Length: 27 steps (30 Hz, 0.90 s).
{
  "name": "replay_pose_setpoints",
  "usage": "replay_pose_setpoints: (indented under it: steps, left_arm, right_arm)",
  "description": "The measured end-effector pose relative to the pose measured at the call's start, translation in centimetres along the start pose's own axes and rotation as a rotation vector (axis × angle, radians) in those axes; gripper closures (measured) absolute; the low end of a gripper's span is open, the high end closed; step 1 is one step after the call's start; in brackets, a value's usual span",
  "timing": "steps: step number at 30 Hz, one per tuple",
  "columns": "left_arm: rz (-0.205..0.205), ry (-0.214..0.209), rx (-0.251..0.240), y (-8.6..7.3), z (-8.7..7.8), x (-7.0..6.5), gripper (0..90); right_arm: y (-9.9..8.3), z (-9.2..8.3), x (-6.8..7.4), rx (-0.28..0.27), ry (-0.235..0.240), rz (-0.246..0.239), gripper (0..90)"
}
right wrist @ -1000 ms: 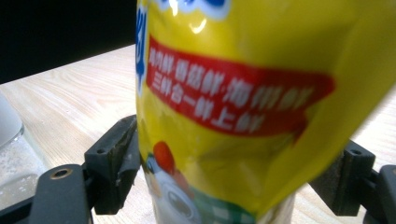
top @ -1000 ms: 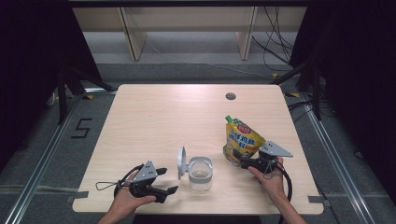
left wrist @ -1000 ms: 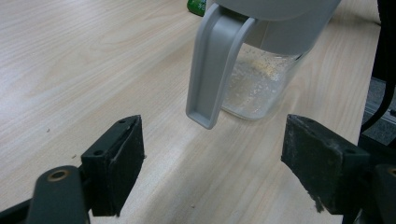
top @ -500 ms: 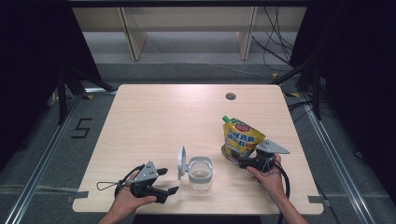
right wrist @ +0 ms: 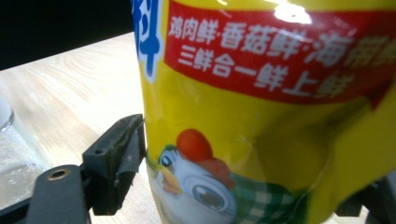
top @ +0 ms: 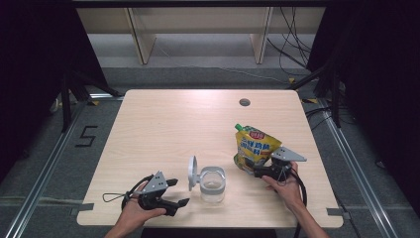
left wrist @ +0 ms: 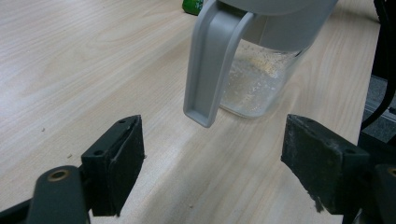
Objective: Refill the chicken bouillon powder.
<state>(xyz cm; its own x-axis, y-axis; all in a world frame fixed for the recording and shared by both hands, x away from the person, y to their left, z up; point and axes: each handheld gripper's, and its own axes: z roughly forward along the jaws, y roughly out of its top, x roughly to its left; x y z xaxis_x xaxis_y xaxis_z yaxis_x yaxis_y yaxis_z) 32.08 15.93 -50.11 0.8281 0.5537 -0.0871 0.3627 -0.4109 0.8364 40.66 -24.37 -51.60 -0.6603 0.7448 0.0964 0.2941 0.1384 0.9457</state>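
On the pale wooden tabletop (top: 163, 129), a clear glass jar with a grey plastic collar and a hinged grey lid (top: 212, 183) stands near the near edge, about midway between the two hands. Its round grey lid (top: 191, 173) is flipped open and stands upright on the jar's left side. In the left gripper view the jar (left wrist: 261, 70) holds a thin layer of pale granules at the bottom, and the grey lid arm (left wrist: 212, 65) hangs down in front of it.

The left gripper (top: 174, 193) is held low over the tabletop, just left of the jar and apart from it. Its black fingers (left wrist: 119, 158) are spread wide with nothing between them.

A yellow stand-up pouch with a red band of Chinese print, a cartoon chicken and a green screw cap (top: 255, 148) stands upright to the right of the jar, near it but not touching. The right gripper (top: 251, 172) is at the pouch's lower near corner. In the right gripper view its fingers (right wrist: 119, 161) sit against either side of the pouch (right wrist: 261, 116), apparently pinching it, though the right-hand finger is mostly hidden at the frame's edge.
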Motion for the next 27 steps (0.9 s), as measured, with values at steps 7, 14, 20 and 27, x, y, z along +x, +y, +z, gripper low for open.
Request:
replay_pose_setpoints:
  steps: [7, 14, 20, 27]
  left_arm:
    - [-0.023, -0.021, 0.004, 0.0, 0.2, -0.2, 20.7]
    - [0.002, -0.021, 0.010, 0.0, 0.2, -0.1, 20.7]
    - [0.001, -0.019, 0.003, 0.0, 0.3, -0.2, 20.7]
    - [0.012, -0.020, 0.017, 0.1, 0.2, 0.0, 20.9]
  right_arm:
    - [0.2, 0.1, -0.5, -0.015, 0.005, -0.010, 15.5]
    - [0.2, 0.7, -0.5, -0.084, 0.040, -0.034, 25.0]
    - [0.2, 0.9, -0.1, -0.091, 0.040, -0.029, 25.6]
    - [0.6, 1.5, 0.4, -0.013, 0.032, -0.064, 25.2]
